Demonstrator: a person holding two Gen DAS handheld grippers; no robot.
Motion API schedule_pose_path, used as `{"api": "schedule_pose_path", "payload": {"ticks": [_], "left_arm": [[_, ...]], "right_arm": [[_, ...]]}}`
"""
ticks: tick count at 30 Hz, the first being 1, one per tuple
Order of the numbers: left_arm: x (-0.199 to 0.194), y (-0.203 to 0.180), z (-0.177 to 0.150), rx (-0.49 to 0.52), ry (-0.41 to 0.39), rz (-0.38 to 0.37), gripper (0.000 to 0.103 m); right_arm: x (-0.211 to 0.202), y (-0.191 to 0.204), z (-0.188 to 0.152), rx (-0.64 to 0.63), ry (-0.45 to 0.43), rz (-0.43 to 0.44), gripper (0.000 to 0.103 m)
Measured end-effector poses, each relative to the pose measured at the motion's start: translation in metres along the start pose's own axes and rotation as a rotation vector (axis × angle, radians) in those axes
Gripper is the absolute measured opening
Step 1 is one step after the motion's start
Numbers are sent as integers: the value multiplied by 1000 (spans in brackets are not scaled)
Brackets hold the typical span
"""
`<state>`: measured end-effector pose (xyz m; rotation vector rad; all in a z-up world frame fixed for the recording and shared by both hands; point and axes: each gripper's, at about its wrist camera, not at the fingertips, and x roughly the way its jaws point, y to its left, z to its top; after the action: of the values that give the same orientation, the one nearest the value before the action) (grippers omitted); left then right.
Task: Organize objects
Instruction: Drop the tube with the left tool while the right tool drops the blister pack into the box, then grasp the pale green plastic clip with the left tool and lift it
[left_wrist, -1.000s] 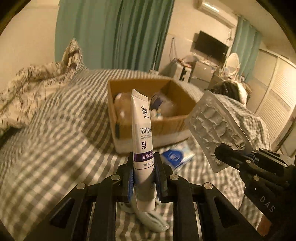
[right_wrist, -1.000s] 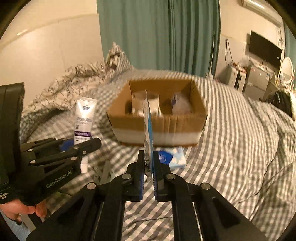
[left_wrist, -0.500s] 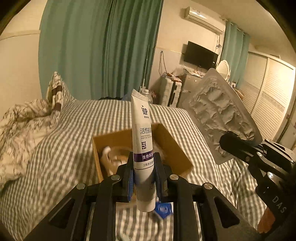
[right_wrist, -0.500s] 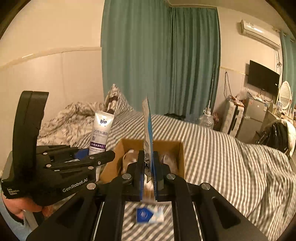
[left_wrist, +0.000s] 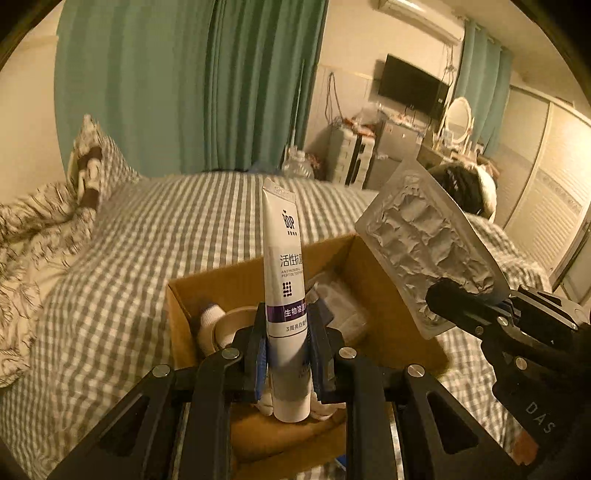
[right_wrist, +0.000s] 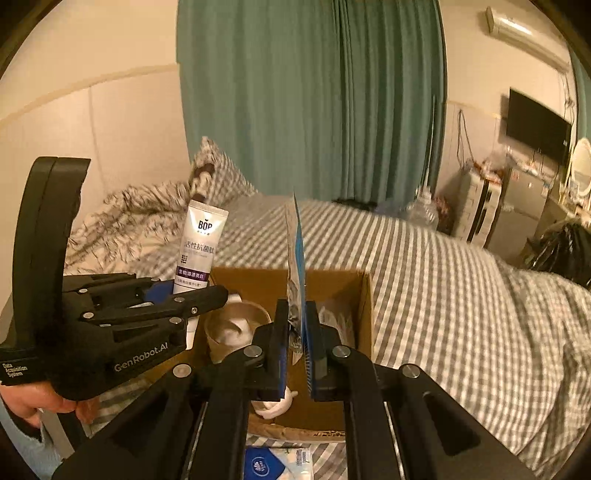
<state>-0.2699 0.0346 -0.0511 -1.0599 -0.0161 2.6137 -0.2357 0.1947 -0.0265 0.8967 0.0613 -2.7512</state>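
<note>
1. The toothpaste tube (left_wrist: 284, 280), a smooth white plastic tube with a purple band and a flat crimped top, stands upright at the centre of the left wrist view, cap end down, above the open cardboard box (left_wrist: 373, 266).
2. The left hand-held gripper (left_wrist: 290, 354) pinches the tube's lower part between its blue-padded fingers (left_wrist: 260, 354); in the right wrist view the same tube (right_wrist: 197, 254) rises at centre left from that gripper (right_wrist: 177, 295).
3. The blister pack (left_wrist: 424, 254), a crinkled silvery foil sheet with rows of dented pockets, tilts at the right of the left wrist view, gripped at its lower edge by the right hand-held gripper (left_wrist: 458, 302).
4. In the right wrist view the pack (right_wrist: 297, 273) shows edge-on, a thin sheet with one blue face, clamped between the black fingers of the right hand-held gripper (right_wrist: 297, 343).
5. The box, brown corrugated card with straight walls, sits on the bed (right_wrist: 461, 295), which has a soft grey-and-white checked cover.
6. Inside the box lie a round roll of tape (right_wrist: 236, 325), crumpled clear plastic (left_wrist: 340, 299) and some white objects I cannot make out.
7. A blue-and-white tissue packet (right_wrist: 277, 463) lies on the bed at the lower edge of the right wrist view, just outside the box.
8. Teal pleated curtains (right_wrist: 314, 99) hang behind the bed.
</note>
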Motion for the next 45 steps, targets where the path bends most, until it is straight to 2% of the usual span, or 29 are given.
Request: {"api": "schedule_pose_path", "payload": {"ticks": [4, 8, 10, 11, 12, 13, 14, 15, 19, 21, 26, 29, 34, 37, 40, 45], "left_arm": [[23, 7, -7, 4, 36, 7, 19], [30, 9, -8, 0, 39, 4, 19], [30, 10, -7, 0, 46, -2, 21], [29, 10, -7, -1, 48, -1, 26], [27, 9, -6, -1, 47, 2, 39], [23, 9, -5, -3, 39, 11, 48], [19, 8, -4, -8, 27, 19, 62], [13, 7, -3, -14, 12, 26, 68], [-17, 2, 5, -20, -13, 46, 72], [-33, -1, 8, -14, -35, 65, 82], [-89, -11, 17, -20, -116, 85, 90], [-122, -20, 17, -19, -165, 113, 100], [-167, -30, 6, -12, -218, 159, 103], [-186, -36, -8, -17, -231, 188, 103], [-196, -40, -26, -24, -249, 227, 103], [-192, -44, -60, -84, -238, 225, 103]], "right_arm": [[25, -13, -10, 14, 38, 15, 7], [40, -24, -15, 45, 52, 39, 7], [40, -25, -15, 46, 53, 39, 7], [40, -27, -14, 47, 51, 33, 9], [38, -29, -14, 51, 45, 24, 13], [36, -30, -13, 57, 40, 18, 30], [31, -29, -15, 65, 32, 14, 48], [25, -29, -14, 77, 18, 12, 53], [-10, -30, -3, 96, -39, 1, 54], [-33, -28, 3, 90, -70, -16, 58], [-87, -21, 13, 60, -128, -62, 83], [-115, -15, 16, 32, -160, -96, 92], [-164, -8, 12, 6, -228, -143, 103], [-185, -7, 6, 4, -245, -151, 103], [-199, -6, -4, -1, -251, -163, 103], [-203, -6, -35, -21, -231, -173, 103]]}}
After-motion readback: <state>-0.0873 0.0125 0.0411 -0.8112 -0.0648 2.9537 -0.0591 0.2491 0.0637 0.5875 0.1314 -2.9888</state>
